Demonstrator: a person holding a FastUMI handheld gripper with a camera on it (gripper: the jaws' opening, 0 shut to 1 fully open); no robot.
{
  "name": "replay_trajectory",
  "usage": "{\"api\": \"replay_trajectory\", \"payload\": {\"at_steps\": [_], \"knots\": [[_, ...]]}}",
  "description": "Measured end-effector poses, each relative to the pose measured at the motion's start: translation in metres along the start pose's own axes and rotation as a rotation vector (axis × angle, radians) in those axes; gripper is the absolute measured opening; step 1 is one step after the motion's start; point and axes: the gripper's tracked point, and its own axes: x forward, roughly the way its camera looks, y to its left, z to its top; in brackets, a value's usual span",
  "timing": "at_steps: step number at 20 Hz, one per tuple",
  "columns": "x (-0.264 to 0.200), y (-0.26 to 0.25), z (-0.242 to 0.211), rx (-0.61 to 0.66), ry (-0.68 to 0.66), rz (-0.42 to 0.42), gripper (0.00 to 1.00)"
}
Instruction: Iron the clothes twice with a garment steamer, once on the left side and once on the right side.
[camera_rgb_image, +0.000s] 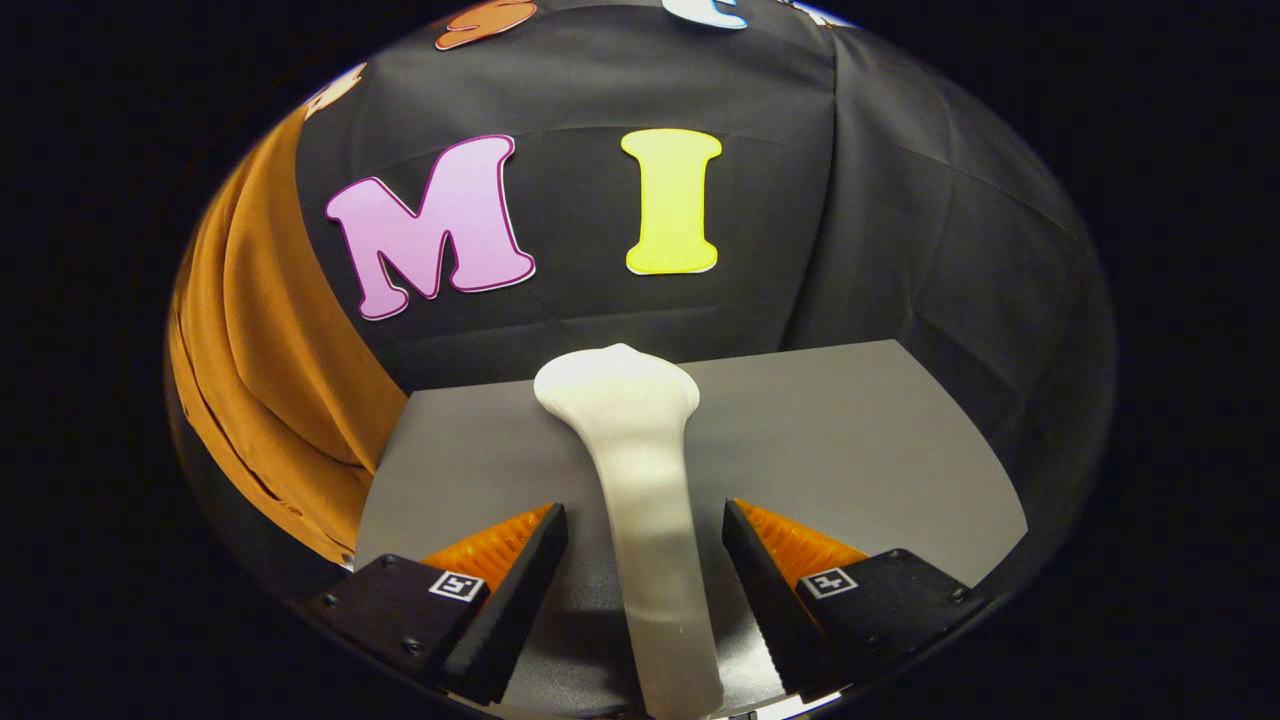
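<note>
Spread wide, the gripper (645, 540) fingers flank the white garment steamer (645, 500) without touching it. Its long axis runs straight ahead between them, broad head pointing away, lying on the grey table (850, 440). Orange cloth (260, 380) hangs left.

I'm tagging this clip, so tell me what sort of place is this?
Probably a staged recording booth, not a home: a black cloth wall, an orange garment hanging beside it, and a bare grey table. A white garment steamer lies between the open gripper's fingers.
</note>
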Motion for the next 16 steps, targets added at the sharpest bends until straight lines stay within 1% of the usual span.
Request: {"api": "replay_trajectory", "payload": {"at_steps": [1, 2, 5, 6, 8, 12, 16], "knots": [[-0.002, -0.001, -0.002, -0.001, 0.011, -0.004, 0.97], [0.000, -0.002, -0.005, 0.002, 0.027, -0.006, 0.93], [0.004, -0.004, -0.012, 0.015, 0.066, -0.005, 0.50], [0.004, -0.004, -0.012, 0.012, 0.061, -0.002, 0.50], [0.001, -0.002, -0.012, 0.016, 0.055, 0.008, 0.42], [-0.008, -0.007, 0.001, 0.039, -0.012, -0.006, 0.42], [-0.038, -0.012, 0.015, 0.041, -0.107, -0.041, 0.41]]}}
